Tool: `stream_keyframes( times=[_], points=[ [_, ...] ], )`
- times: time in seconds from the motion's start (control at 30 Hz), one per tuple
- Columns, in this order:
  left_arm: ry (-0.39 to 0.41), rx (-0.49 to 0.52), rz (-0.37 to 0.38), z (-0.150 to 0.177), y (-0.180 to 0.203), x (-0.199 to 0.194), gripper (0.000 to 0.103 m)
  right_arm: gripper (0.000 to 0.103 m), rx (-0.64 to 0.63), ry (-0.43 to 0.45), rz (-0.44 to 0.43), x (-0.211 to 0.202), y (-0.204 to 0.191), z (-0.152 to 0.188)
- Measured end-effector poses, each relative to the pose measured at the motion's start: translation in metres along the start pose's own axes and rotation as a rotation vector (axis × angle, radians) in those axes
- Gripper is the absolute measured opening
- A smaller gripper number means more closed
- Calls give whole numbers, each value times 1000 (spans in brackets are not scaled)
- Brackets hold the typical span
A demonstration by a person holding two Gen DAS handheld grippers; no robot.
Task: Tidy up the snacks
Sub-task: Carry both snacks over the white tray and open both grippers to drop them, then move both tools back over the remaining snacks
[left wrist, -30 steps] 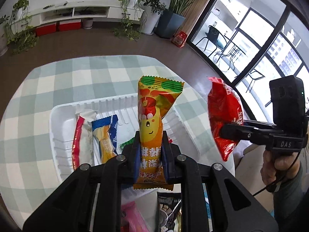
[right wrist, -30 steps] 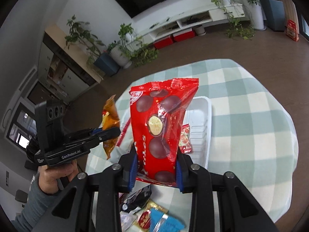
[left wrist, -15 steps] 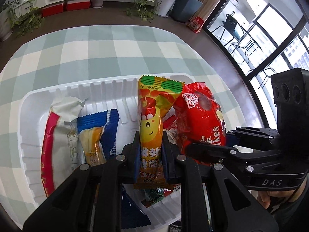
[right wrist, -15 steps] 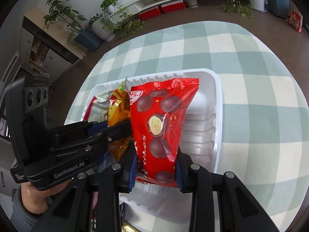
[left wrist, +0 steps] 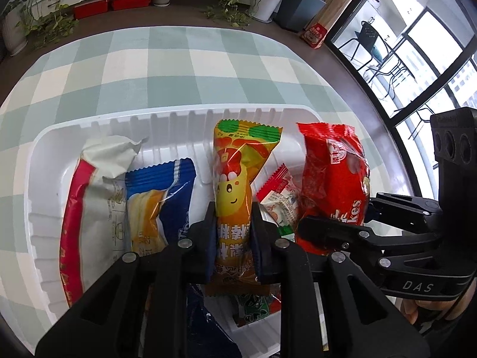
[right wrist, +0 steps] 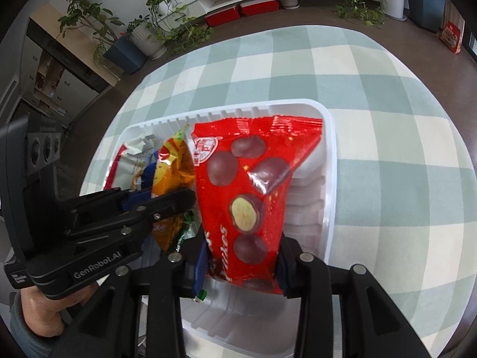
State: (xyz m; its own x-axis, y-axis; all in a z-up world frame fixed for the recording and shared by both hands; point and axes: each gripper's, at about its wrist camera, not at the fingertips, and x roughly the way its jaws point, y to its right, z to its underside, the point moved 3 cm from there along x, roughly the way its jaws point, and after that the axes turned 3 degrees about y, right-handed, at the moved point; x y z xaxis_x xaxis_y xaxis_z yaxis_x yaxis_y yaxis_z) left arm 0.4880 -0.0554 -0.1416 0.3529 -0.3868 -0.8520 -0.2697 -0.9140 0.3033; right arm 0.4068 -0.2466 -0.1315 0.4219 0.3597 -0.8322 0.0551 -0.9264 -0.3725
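Checked tablecloth, glossy red snack bag

Both views are bright with even daylight, which enters through the tall windows on the right. Shadows are soft and faint. Glare streaks the glossy red bag. Fisheye distortion bends the checked cloth, and the corners fall black.

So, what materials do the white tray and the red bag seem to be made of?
White tray: probably thin moulded plastic, slightly translucent, with ribbed walls. Red bag: glossy plastic film, judging by its highlights, creases and crimped top seal.
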Motion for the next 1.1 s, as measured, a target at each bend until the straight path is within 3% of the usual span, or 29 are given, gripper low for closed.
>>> stream_keyframes(
  times=[0.17, 0.27, 0.33, 0.4, 0.8, 0.87, 0.9, 0.97, 1.1],
  points=[
    [10, -17, 2, 3, -3, -7, 21, 51, -17, -13, 22, 0, 0, 3],
    [18, -18, 8, 5, -2, -13, 30, 56, -37, -1, 46, -4, -2, 2],
    [21, -15, 11, 5, 0, -14, 49, 61, -39, 9, 51, -9, -3, 1],
    [28, -15, 12, 5, 3, -16, 57, 64, -40, 25, 62, -14, -4, 0],
    [73, -22, 18, 7, 9, -37, 81, 64, 20, 134, 47, -36, 5, -3],
    [89, -23, 19, 8, 10, -45, 96, 64, 22, 113, 49, -35, 6, -2],
    [104, -21, 22, 9, 10, -51, 102, 64, 26, 118, 44, -37, 7, -1],
    [134, -20, 23, 12, 12, -64, 102, 65, 31, 155, 14, -49, 7, 1],
    [184, -4, 35, 20, 16, -94, 103, 82, 73, 275, -105, -82, 6, 3]
  ],
)
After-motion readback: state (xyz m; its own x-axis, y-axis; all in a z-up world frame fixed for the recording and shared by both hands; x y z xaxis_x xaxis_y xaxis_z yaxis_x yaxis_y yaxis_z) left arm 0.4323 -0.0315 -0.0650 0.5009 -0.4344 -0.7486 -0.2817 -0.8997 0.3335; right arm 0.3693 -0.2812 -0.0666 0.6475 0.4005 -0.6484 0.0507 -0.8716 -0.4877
